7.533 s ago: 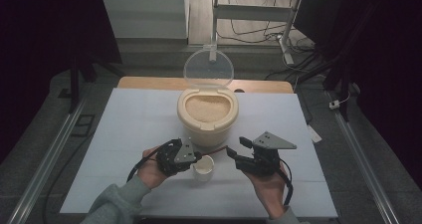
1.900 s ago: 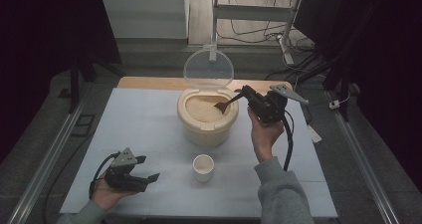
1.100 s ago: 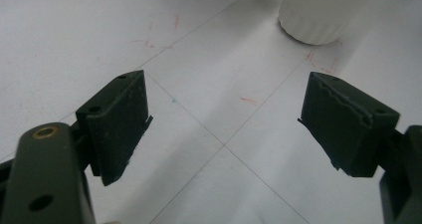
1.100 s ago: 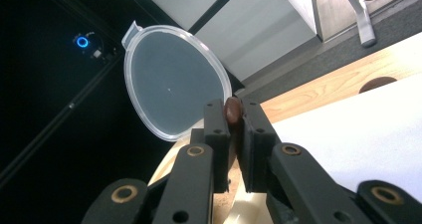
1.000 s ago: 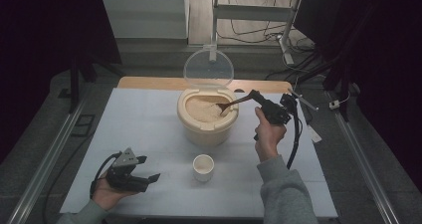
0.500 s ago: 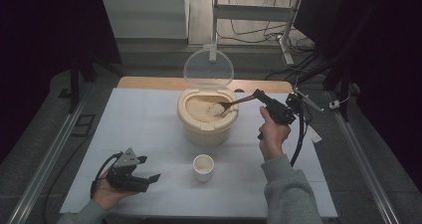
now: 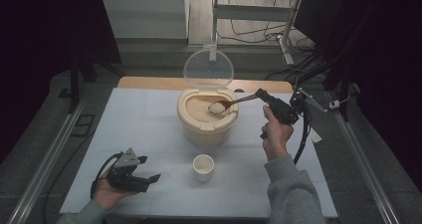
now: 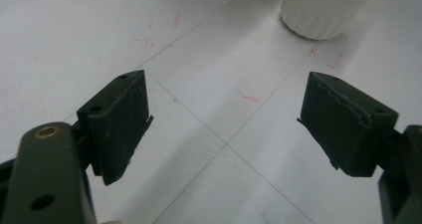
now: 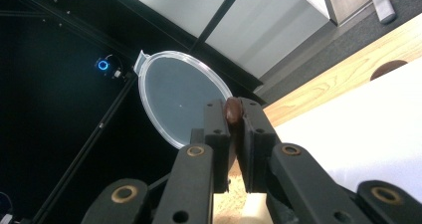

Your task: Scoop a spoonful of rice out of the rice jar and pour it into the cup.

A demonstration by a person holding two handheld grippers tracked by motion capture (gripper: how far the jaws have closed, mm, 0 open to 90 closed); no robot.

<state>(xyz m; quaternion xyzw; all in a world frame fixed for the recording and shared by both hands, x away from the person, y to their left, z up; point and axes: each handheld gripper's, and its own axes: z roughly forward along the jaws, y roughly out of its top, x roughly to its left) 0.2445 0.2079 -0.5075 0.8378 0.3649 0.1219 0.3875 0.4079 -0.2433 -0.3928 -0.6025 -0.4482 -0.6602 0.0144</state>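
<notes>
A beige tub of rice (image 7: 206, 119) stands at the middle back of the white table, its clear round lid (image 7: 208, 67) hinged upright behind it. My right gripper (image 7: 261, 94), held up to the right of the tub, is shut on the handle of a wooden spoon (image 7: 234, 102). The spoon's bowl carries a heap of rice over the tub. In the right gripper view the brown handle end (image 9: 232, 109) sits pinched between the jaws, with the lid (image 9: 179, 97) behind. My left gripper (image 7: 149, 170) rests open at the front left, empty. A small white cup (image 7: 203, 167) stands in front of the tub.
The left gripper view has the cup's base (image 8: 323, 10) ahead on the white table top (image 8: 209, 74), which bears faint red marks. Metal rails (image 7: 45, 164) run along both sides of the table. A strip of wooden board (image 7: 149, 82) lies behind it.
The right hand has drifted a little to the right, and the spoon's bowl has come up out of the rice with a scoop on it. The left hand has stayed still.
</notes>
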